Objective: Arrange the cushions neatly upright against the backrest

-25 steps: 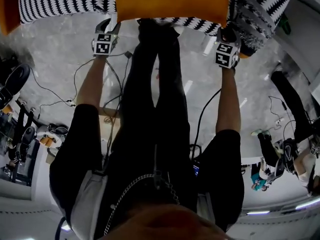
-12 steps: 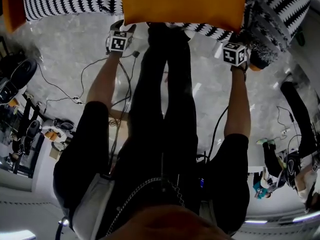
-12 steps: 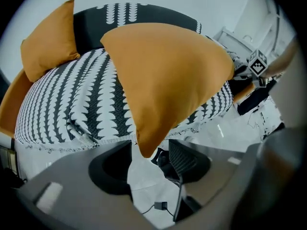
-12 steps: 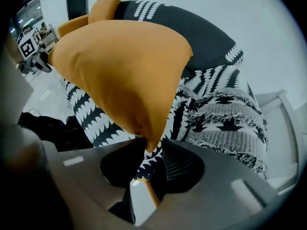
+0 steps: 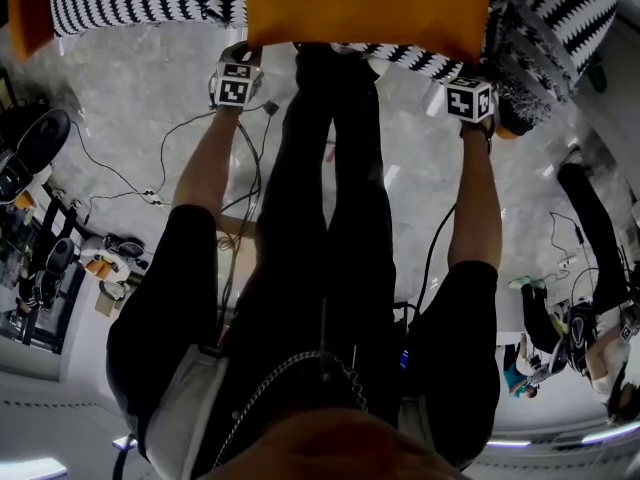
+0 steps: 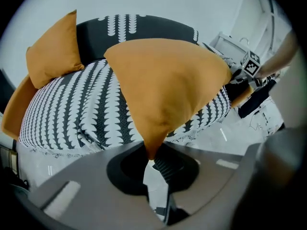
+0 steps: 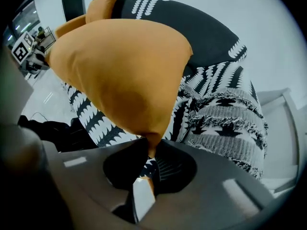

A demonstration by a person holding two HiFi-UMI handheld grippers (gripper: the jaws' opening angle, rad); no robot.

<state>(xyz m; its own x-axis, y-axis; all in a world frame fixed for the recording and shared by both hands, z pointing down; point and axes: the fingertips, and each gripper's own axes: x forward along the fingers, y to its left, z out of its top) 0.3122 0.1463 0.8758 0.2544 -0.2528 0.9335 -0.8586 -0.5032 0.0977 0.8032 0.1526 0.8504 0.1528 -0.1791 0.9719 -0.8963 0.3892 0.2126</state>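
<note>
At the front edge of the round black-and-white patterned sofa seat (image 6: 72,114), a plump square orange fabric cushion (image 6: 168,80) is held by its two near corners. The left gripper (image 6: 152,161) has just been closing its jaws, and they now pinch the cushion's left corner tip, almost together with only fabric between them. The right gripper (image 7: 146,163) has likewise just been closing and is clamped on the opposite near corner.

From both sets of jaws the cushion's body spreads up and away, toward the dark curved backrest (image 6: 96,37) on the seat's far side. Its held edge runs side to side between the two hands, so neither hand is nearer; each owns one end. Whether its underside rests on the seat I cannot tell.

A second orange cushion (image 6: 53,49) already leans upright against the backrest to the left. The coming move likely means carrying this one straight across the seat, keeping the held edge level, and standing it beside that neighbour.
</note>
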